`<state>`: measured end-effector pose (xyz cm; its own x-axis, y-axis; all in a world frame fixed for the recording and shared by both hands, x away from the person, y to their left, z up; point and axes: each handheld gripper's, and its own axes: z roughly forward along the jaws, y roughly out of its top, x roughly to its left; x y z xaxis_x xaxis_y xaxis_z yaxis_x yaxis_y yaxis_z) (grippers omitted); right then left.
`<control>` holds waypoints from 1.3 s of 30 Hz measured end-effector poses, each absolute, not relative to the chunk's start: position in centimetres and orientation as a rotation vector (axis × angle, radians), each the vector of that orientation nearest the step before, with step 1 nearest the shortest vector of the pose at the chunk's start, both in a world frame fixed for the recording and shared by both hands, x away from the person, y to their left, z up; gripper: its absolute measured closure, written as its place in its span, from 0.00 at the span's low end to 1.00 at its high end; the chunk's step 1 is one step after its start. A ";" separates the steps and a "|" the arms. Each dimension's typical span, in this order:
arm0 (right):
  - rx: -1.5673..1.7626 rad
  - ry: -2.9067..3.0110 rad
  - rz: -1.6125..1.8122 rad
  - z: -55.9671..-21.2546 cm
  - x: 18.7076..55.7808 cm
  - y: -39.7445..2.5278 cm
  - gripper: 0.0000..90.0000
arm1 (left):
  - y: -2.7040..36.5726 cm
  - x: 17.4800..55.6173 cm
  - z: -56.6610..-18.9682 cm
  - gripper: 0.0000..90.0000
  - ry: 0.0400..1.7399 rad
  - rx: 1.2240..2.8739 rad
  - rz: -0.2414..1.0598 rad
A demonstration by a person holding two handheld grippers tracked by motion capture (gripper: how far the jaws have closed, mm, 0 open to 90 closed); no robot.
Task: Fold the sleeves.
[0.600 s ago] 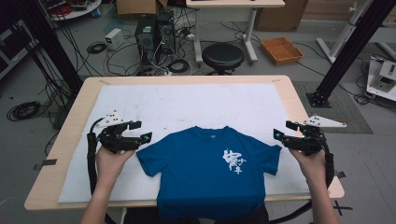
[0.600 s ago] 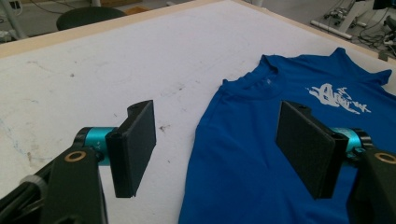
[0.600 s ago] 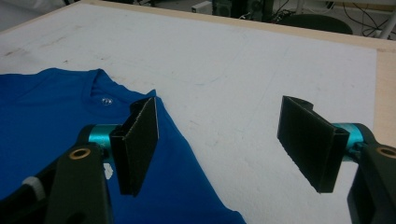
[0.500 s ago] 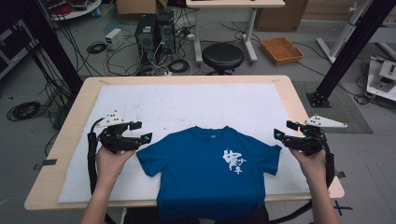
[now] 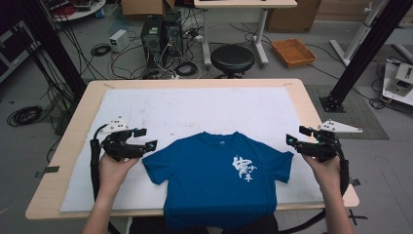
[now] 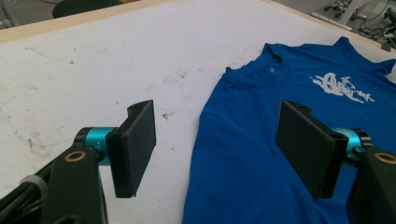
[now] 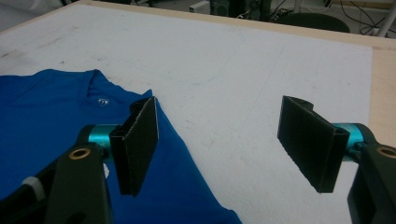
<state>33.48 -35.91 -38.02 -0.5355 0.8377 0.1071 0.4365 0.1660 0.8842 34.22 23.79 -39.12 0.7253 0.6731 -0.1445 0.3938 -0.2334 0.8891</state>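
- Blue T-shirt (image 5: 219,183): lies flat, front up, on the white mat (image 5: 195,109) at the near edge of the surface (image 5: 311,102); its hem hangs over that edge. White print (image 5: 244,169) sits on the chest; collar points to the far side.
- Left gripper (image 5: 146,139): held in the person's left hand (image 5: 113,168), just beside the shirt's left sleeve. Jaws stand wide apart and hold nothing. In the left gripper view one pad (image 6: 135,147) is over bare mat, the other pad (image 6: 306,147) over blue cloth near the shoulder.
- Right gripper (image 5: 295,136): held in the right hand (image 5: 327,170), just beside the right sleeve. Jaws wide apart, nothing between them. In the right gripper view one pad (image 7: 137,144) is above the sleeve edge, the other above mat.
- Contact between either gripper and the cloth: cannot be determined.
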 end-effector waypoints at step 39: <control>1.249 2.012 1.301 -38.0 33.7 -35.9 0.33 | 26.4 34.0 -44.5 0.85 1.064 2.033 0.125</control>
